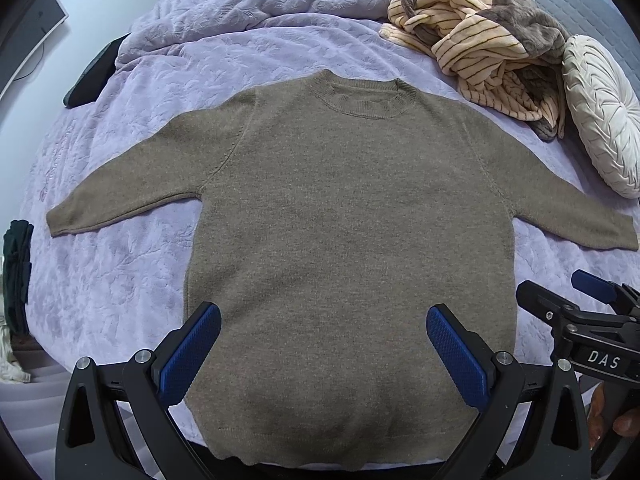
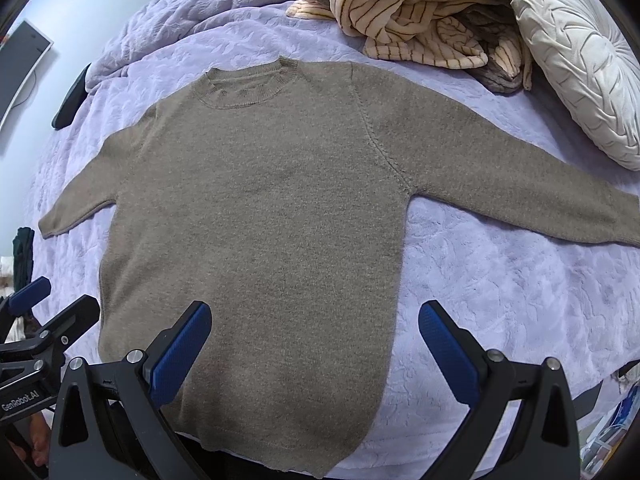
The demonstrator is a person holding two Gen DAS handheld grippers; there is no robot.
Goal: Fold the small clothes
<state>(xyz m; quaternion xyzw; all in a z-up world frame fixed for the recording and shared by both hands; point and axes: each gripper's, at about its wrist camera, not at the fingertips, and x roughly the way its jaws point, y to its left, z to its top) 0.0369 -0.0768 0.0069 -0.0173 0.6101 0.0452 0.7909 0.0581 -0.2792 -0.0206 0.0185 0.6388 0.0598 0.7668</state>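
Note:
A grey-brown knit sweater (image 1: 340, 216) (image 2: 256, 208) lies flat, front up, on a lilac quilted bedspread (image 1: 120, 272) (image 2: 500, 280), with both sleeves spread out sideways and the collar at the far end. My left gripper (image 1: 324, 320) hovers open above the sweater's lower hem, nothing between its blue pads. My right gripper (image 2: 314, 318) is open too, above the hem's right part, its right finger (image 2: 448, 352) over bare bedspread. Each gripper shows at the edge of the other's view: the right gripper (image 1: 576, 300) and the left gripper (image 2: 44, 304).
A crumpled cream striped garment (image 1: 480, 52) (image 2: 408, 12) lies beyond the sweater's right shoulder. A round white pleated cushion (image 1: 604, 116) (image 2: 576, 56) sits at the far right. A dark flat object (image 1: 96, 76) rests at the bed's left edge. Dark clothes (image 1: 16, 272) hang at the left.

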